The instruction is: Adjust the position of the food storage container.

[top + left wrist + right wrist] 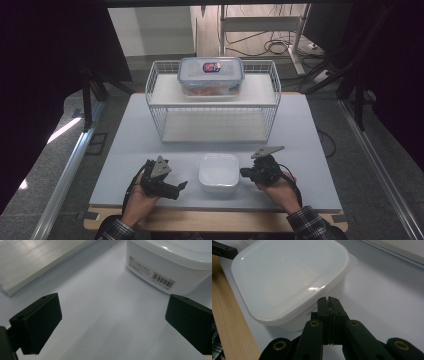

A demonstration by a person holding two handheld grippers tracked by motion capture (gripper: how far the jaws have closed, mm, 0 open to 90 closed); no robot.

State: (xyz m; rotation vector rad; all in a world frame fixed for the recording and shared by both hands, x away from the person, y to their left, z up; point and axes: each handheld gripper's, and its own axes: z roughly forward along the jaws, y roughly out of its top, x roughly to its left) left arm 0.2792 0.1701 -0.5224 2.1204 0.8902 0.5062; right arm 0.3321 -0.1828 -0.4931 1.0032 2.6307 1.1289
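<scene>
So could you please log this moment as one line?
left gripper: open, empty | right gripper: shut, empty | white lidded tub: between them | clear box: on wire rack

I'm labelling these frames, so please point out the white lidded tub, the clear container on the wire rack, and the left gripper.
white lidded tub (pixel 218 171), high view, middle of its lid.
clear container (pixel 211 75), high view, middle of its clear lid.
left gripper (pixel 112 320), left gripper view, midway between its open fingertips.

— That white tub (pixel 287 282) looks like glossy, smooth plastic, paper barcode label (pixel 163 281) on its side.

— Matt black jaws, too. Wire rack (pixel 212 100) is white-coated metal; table edge (pixel 229 322) is bare, grainy wood
</scene>
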